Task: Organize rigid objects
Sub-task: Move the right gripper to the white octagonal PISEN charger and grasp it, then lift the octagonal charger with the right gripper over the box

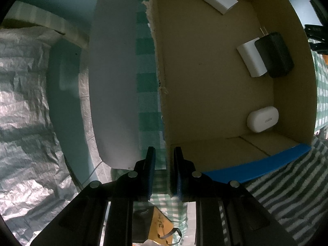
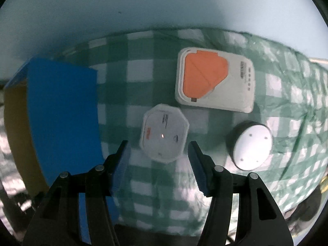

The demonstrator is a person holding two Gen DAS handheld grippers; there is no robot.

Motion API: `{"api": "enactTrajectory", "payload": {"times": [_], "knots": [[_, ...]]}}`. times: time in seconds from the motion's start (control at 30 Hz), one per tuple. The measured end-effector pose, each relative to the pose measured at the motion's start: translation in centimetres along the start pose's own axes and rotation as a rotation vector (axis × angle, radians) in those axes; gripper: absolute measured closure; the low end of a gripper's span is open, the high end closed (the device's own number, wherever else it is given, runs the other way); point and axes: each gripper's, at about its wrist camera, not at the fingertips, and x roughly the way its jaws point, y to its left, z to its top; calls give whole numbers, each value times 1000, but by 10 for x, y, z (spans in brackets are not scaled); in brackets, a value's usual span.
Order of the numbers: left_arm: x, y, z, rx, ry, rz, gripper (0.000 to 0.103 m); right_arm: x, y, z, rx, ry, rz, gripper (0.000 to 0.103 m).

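So your left gripper (image 1: pixel 164 171) is pinched shut on the box (image 1: pixel 215 82) wall at bottom centre, and your right gripper (image 2: pixel 157 164) sits half open, empty, right below the white octagon case (image 2: pixel 164 133) mid-frame, so probably drop down and close on it next.

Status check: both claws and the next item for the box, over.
Left claw shut on box wall. Right claw open, empty, above octagonal white device. Orange-and-white pack, round puck lie apart; path clear.

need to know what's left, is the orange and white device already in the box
No, the orange and white device lies on the checked cloth, outside the box.
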Motion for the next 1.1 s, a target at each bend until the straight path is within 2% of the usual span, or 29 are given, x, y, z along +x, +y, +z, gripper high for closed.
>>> {"api": "enactTrajectory", "payload": {"times": [0.37, 0.57, 0.77, 1.1], "knots": [[1, 4, -5, -35, 5, -6, 86, 29, 0, 16, 43, 13, -86, 42], [2, 5, -5, -33, 6, -2, 86, 33, 15, 14, -18, -9, -137, 47], [2, 6, -4, -33, 4, -2, 86, 33, 19, 0, -73, 2, -105, 48], [2, 4, -4, -21, 3, 5, 86, 5, 25, -15, -202, -4, -116, 48]]}}
